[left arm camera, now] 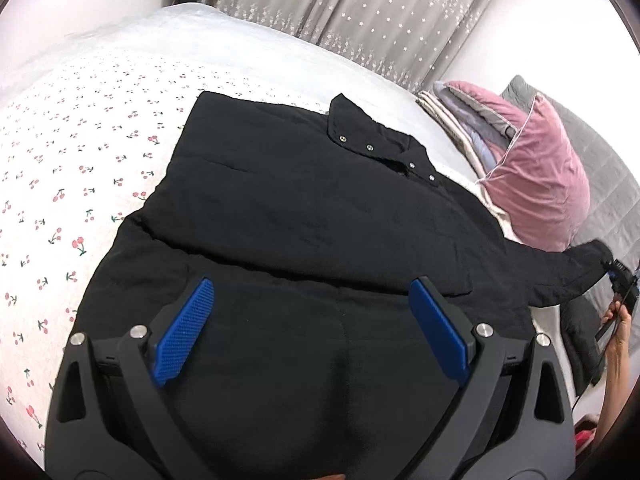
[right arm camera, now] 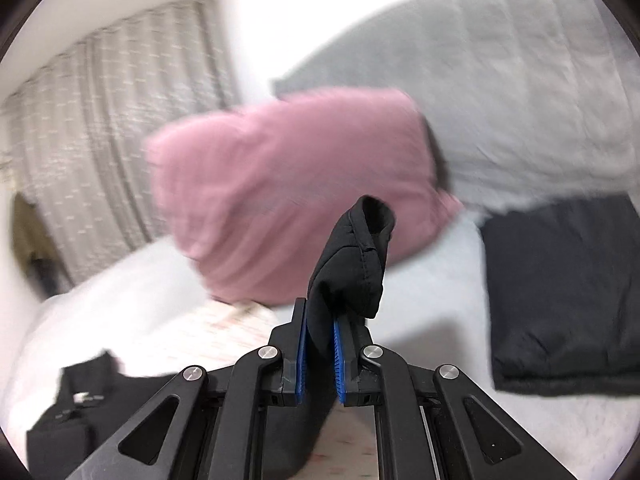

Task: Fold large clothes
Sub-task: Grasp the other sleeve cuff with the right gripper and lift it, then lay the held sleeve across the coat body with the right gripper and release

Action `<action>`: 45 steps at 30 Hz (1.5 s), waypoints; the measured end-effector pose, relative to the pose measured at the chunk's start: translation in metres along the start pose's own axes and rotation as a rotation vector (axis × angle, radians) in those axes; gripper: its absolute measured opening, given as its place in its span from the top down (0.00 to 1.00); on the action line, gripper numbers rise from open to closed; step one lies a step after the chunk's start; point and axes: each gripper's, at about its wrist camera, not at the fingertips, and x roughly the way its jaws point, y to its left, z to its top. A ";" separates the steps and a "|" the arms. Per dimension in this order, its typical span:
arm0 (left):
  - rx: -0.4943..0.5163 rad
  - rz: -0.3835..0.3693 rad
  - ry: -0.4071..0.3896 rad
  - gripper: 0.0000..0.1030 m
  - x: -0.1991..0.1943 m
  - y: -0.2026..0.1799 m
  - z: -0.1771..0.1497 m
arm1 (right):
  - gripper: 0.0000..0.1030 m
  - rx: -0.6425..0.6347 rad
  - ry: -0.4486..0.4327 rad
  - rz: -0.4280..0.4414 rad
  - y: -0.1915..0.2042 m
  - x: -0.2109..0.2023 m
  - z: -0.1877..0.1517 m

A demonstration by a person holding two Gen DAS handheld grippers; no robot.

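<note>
A large black padded jacket (left arm camera: 288, 216) lies spread on the bed, its collar with metal snaps (left arm camera: 384, 152) pointing toward the pillows. My left gripper (left arm camera: 312, 292) is open and empty, hovering over the jacket's lower body. One sleeve (left arm camera: 560, 276) stretches out to the right, where my right gripper (left arm camera: 622, 280) holds its end. In the right wrist view my right gripper (right arm camera: 320, 316) is shut on the black sleeve cuff (right arm camera: 352, 256), which sticks up between the blue pads (right arm camera: 339, 356). That view is blurred.
The bed has a cherry-print sheet (left arm camera: 72, 184) and a white cover (left arm camera: 224, 40). A pink pillow (left arm camera: 536, 176) (right arm camera: 288, 184) and a grey quilt (right arm camera: 500, 88) lie at the head. A folded dark garment (right arm camera: 568, 300) lies beside them. Curtains (left arm camera: 360, 4) hang behind.
</note>
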 end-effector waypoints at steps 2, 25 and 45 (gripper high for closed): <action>-0.002 0.005 -0.013 0.05 -0.005 0.001 0.002 | 0.90 -0.053 -0.039 0.057 0.038 -0.025 0.011; -0.060 -0.034 -0.026 0.05 -0.017 0.020 0.012 | 0.83 -0.553 0.355 0.557 0.391 -0.071 -0.200; 0.088 -0.161 0.172 0.21 0.079 -0.079 0.011 | 0.38 -0.296 0.572 0.585 0.229 -0.061 -0.244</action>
